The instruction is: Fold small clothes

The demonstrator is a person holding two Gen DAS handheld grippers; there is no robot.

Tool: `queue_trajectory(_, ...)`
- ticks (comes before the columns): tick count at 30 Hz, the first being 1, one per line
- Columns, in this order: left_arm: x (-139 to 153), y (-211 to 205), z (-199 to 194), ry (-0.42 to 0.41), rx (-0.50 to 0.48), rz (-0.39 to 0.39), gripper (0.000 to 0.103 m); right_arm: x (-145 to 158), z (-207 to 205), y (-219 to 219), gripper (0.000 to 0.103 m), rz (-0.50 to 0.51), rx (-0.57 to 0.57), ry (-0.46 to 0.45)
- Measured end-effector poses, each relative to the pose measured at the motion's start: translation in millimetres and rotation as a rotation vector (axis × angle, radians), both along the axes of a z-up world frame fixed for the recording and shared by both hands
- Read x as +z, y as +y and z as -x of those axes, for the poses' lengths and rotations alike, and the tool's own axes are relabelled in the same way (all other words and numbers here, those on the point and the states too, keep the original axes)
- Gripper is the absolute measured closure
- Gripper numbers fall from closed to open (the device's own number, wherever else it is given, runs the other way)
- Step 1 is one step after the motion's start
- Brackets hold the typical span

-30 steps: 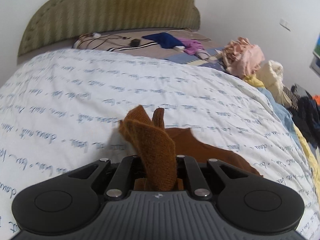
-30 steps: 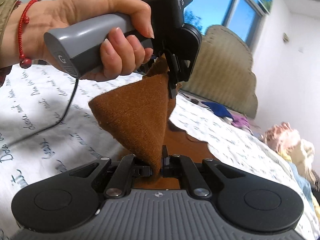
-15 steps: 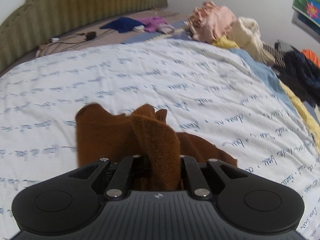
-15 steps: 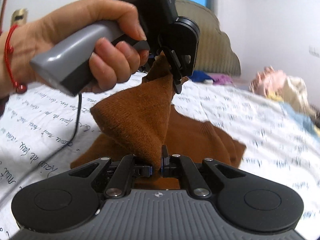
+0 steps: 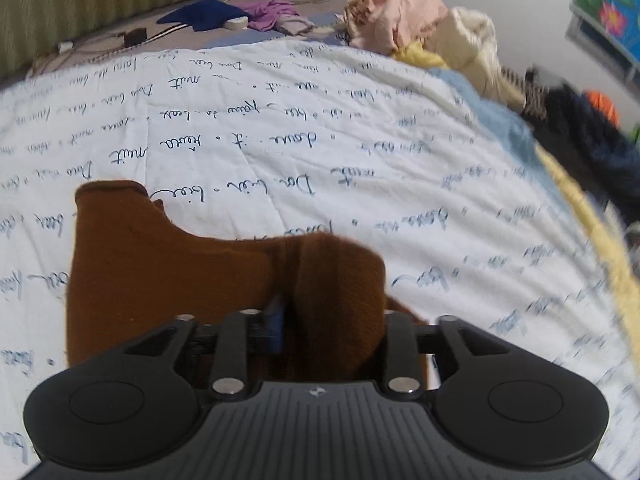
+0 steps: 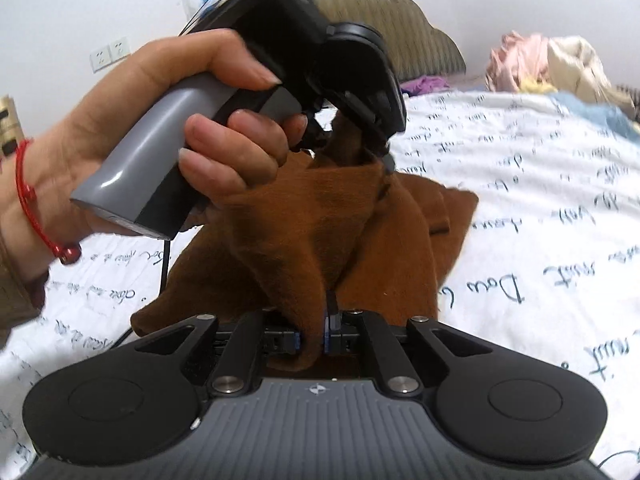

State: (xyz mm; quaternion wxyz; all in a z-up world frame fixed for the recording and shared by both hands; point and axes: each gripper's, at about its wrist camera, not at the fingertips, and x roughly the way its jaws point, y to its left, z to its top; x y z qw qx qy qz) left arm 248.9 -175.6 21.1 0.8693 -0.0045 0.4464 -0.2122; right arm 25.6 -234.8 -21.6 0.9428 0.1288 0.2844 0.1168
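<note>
One brown knitted garment [image 5: 168,280], small, was recorded on a white quilt [image 5: 360,152] printed with blue handwriting; its exact type could not be told, though a narrow projecting part, perhaps a sleeve or leg, was noted ahead and to the left of the left gripper [image 5: 334,332]. The greater part of the cloth was seen lying flat on the quilt directly in front of and beneath both tools. The left gripper's jaws were found opening, with a thick bunched fold of the garment still standing between them; whether the pads still pressed on it could not be settled from the view, the gap appearing wider than the fold on its left side. The right gripper [image 6: 314,338] was recorded with jaws together, clamped on a corner of the same garment, the cloth rising from it in a slack tent toward the left gripper, which was seen above and beyond it in a person's hand [image 6: 160,136] wearing a red cord bracelet [image 6: 38,216]. The fold was judged to be under way: an edge had been carried over and lowered toward the flat portion, and its release was beginning on the left side only. Left to be done, by judgement: release on the right, flattening, and any further fold. A heap of unfolded clothes [image 5: 400,12], pink, cream and dark, was noted well beyond the grippers to the right, suggesting more items remained.
</note>
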Motion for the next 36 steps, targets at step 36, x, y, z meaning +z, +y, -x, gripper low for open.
queue_trajectory(36,-28,149,231,-0.488,-0.185,-0.276,0.020,-14,-72,-83,0.074,-0.625,0.055,0.224)
